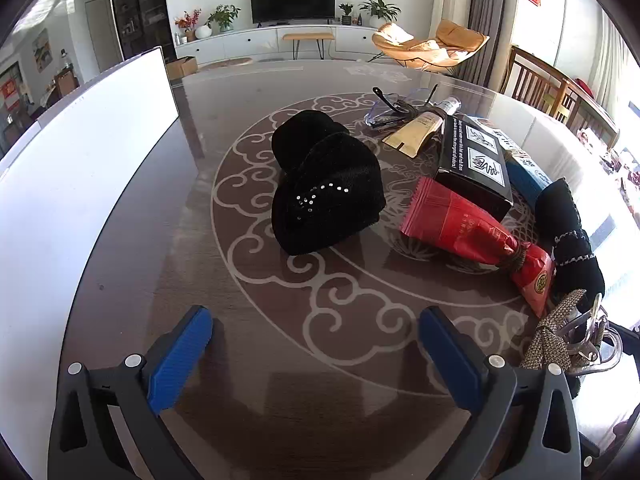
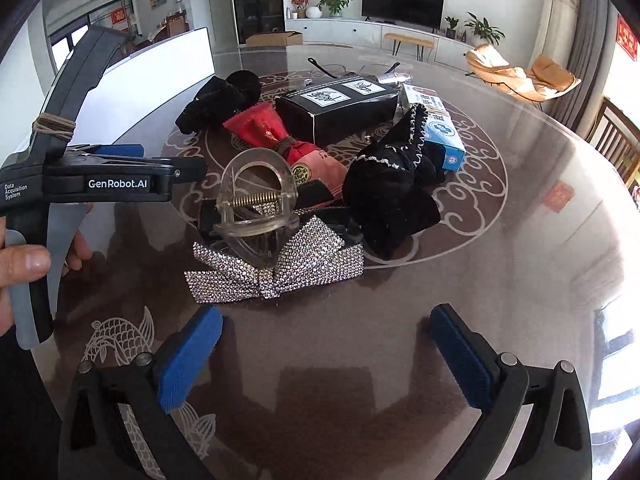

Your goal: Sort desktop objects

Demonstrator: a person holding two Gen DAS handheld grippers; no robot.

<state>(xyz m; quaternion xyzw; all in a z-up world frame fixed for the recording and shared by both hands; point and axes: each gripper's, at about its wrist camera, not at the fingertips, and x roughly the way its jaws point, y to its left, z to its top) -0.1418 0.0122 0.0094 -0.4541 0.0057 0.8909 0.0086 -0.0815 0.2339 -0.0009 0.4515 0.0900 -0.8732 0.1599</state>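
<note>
My left gripper (image 1: 316, 344) stands open over bare table, with a black fuzzy hat (image 1: 324, 188) ahead of it. To the hat's right lie a red wrapped packet (image 1: 472, 236), a black box (image 1: 472, 164), a blue box (image 1: 528, 176) and a black knitted piece (image 1: 568, 240). My right gripper (image 2: 326, 344) is also open and holds nothing. Just beyond it lies a rhinestone bow (image 2: 280, 268) with a clear hair claw (image 2: 256, 200) on top. Behind them are the black knitted piece (image 2: 388, 192), the red packet (image 2: 280, 136) and the black box (image 2: 336, 108).
A white board (image 1: 80, 152) covers the table's left side. Clear glasses (image 1: 392, 108) and a beige tube (image 1: 420, 128) lie at the back. A hand (image 2: 28, 264) holds the left tool's body (image 2: 100, 180) at the left of the right wrist view. Wooden chairs (image 1: 560, 96) stand at the right.
</note>
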